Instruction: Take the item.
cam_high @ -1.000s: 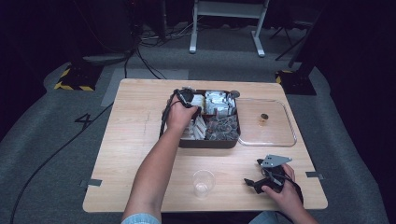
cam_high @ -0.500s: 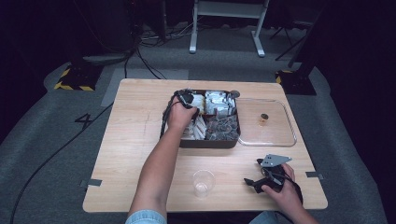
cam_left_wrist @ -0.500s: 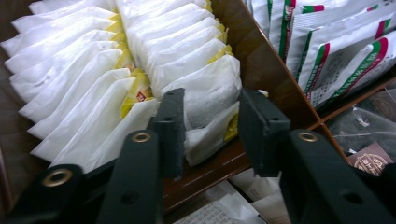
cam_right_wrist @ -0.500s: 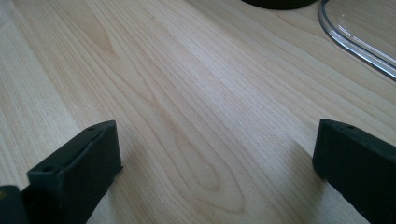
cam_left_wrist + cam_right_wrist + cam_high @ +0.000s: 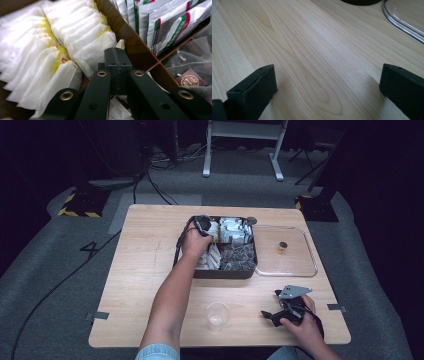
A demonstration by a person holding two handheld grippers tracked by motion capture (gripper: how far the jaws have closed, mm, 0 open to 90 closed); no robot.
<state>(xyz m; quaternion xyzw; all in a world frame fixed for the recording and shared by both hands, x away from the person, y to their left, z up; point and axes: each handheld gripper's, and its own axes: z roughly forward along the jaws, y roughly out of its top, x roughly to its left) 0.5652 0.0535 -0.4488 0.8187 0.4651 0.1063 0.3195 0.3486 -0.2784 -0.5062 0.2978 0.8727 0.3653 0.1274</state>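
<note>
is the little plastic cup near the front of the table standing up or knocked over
Upright. In the high view the clear cup shows its round open mouth facing up, standing on the table between the person's forearms.

Table [image 5: 145,270] was pale wood-grain. Tray [image 5: 225,273] dark brown. Sachets [image 5: 50,50] white with yellow tags; packets [image 5: 160,27] silver-white, green-red stripes. Lid [image 5: 292,270] and cup [image 5: 218,315] clear. Left gripper [image 5: 117,62] black, brass rivets.

A dim lab or studio: grey carpet [image 5: 55,285], floor cables [image 5: 150,180] (hazard-striped tape [image 5: 75,212] too).
</note>
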